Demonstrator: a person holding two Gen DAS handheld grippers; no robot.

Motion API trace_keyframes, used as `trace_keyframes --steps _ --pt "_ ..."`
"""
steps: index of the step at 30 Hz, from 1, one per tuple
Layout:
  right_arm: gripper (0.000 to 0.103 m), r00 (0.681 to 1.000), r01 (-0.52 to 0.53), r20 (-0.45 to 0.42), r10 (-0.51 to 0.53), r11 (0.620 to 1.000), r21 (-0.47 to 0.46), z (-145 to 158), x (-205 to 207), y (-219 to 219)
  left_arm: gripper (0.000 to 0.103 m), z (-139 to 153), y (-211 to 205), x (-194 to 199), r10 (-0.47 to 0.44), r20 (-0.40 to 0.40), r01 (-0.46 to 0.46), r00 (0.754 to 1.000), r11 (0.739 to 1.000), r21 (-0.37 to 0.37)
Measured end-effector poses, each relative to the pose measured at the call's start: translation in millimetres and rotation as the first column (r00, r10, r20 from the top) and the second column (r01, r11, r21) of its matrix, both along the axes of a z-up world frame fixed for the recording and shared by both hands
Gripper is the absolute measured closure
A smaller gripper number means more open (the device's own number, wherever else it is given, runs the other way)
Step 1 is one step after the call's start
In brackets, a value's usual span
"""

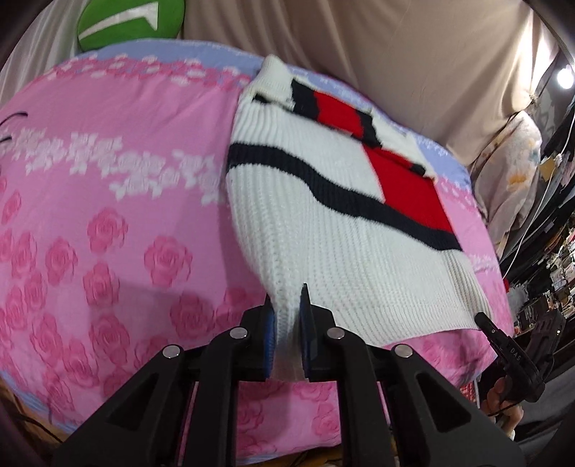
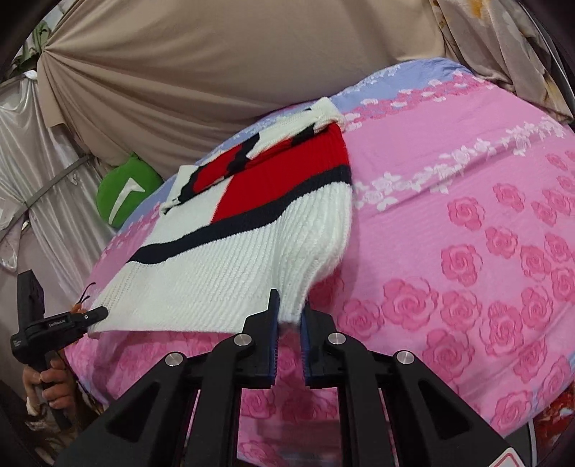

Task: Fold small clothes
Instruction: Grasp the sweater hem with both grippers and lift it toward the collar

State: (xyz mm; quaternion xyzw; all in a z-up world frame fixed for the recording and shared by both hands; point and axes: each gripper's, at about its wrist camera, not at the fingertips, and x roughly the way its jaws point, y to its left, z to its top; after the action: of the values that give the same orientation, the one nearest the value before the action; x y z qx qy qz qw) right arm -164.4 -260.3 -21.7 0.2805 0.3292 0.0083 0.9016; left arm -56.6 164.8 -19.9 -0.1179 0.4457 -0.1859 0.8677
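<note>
A small white knit sweater [image 1: 316, 230] with a red panel and dark navy stripes lies on the pink rose-print bedspread [image 1: 107, 215]. My left gripper [image 1: 287, 316] is shut on the sweater's near left hem corner and lifts it slightly. In the right wrist view the sweater [image 2: 222, 262] lies left of centre, and my right gripper [image 2: 289, 316] is shut on its near right hem corner. The right gripper also shows at the sweater's hem in the left wrist view [image 1: 485, 321]. The left gripper shows at the hem in the right wrist view [image 2: 97, 314].
A green cushion [image 1: 131, 21] sits at the far edge of the bed, against beige draped cloth [image 2: 215, 64]. Cluttered shelves [image 1: 553, 201] stand to the right of the bed. The bedspread's front edge [image 2: 359, 424] drops off just below the grippers.
</note>
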Motion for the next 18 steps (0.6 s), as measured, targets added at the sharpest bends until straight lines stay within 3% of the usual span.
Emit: trace_keyframes --steps 2,5,9,13,15,17,18 --pt "0.092 0.999 0.005 -0.038 -0.005 1.0 0.01 -12.3 6.2 -1.1 0.091 -10.8 -1.5 3.3 0.005 -0.021 -0.005 1.0 1.0 0.002" --pt "0.085 0.999 0.004 -0.037 -0.003 1.0 0.03 -13.4 10.9 -1.7 0.082 -13.1 0.7 7.0 0.026 -0.019 -0.027 0.999 0.999 -0.027" --pt "0.07 1.0 -0.01 -0.026 0.011 0.999 0.042 -12.1 11.5 -0.2 0.048 -9.1 12.9 9.1 0.119 0.009 -0.118 0.993 0.993 -0.026" --pt "0.057 1.0 -0.009 -0.01 0.01 0.999 0.048 -10.0 11.9 5.8 0.047 -14.2 14.1 15.0 0.112 -0.013 -0.113 0.994 0.992 -0.061" --pt "0.058 1.0 -0.011 -0.005 0.011 0.999 0.041 -9.2 14.2 7.9 0.047 -16.8 5.6 16.1 0.095 -0.003 -0.095 0.995 0.995 -0.043" --pt "0.064 1.0 -0.009 -0.005 0.009 0.999 0.042 -9.1 18.8 6.9 0.055 -16.5 -4.9 17.9 0.039 0.002 -0.039 0.999 0.999 -0.029" --pt "0.082 1.0 -0.006 -0.004 0.007 0.999 0.044 -9.0 19.8 6.4 0.073 -16.9 -7.5 18.8 0.024 -0.005 -0.025 1.0 0.999 -0.036"
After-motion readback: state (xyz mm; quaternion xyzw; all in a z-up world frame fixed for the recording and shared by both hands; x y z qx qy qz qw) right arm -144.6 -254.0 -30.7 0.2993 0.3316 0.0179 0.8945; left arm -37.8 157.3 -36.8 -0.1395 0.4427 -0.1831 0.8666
